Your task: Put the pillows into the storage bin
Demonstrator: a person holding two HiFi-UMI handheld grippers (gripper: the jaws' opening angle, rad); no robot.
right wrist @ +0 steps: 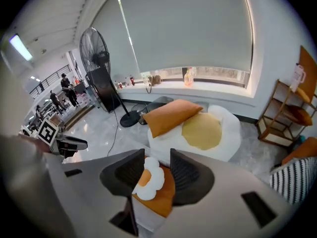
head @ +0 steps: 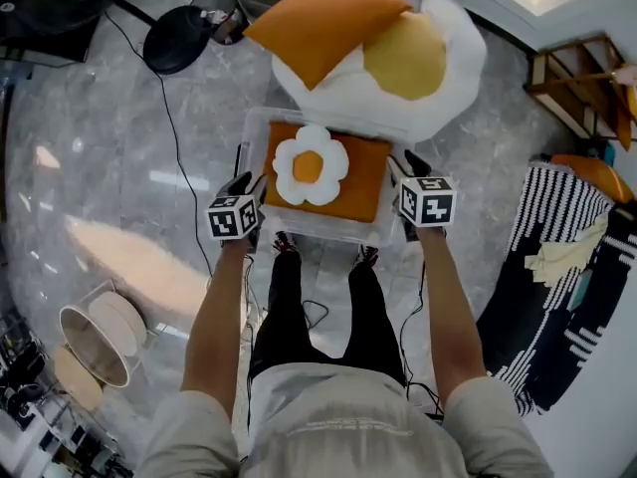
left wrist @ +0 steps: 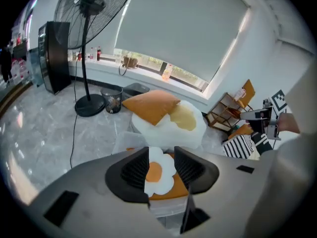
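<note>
Left gripper (head: 245, 182) and right gripper (head: 408, 167) flank the storage bin (head: 328, 231), jaws partly apart, empty; flower pillow (head: 310, 165) and orange cushion (head: 363, 182) lie inside it; behind it, orange pillow (head: 323, 18) rests on egg pillow (head: 443, 103); both likely light, soft, bulky; pinch an edge seam firmly

Storage bin (head: 318, 229): clear, colourless plastic. Square pillow (head: 364, 182) inside it: plain orange. Flower pillow (head: 310, 166): white petals, orange centre. Large egg pillow (head: 418, 93): white with a yellow yolk patch. Second square pillow (head: 323, 18): plain orange. Floor (head: 100, 167): grey, marbled, glossy. Striped fabric (head: 542, 257): black and white bands. Fan base (head: 176, 40): black. Trousers (head: 284, 307): black.
</note>
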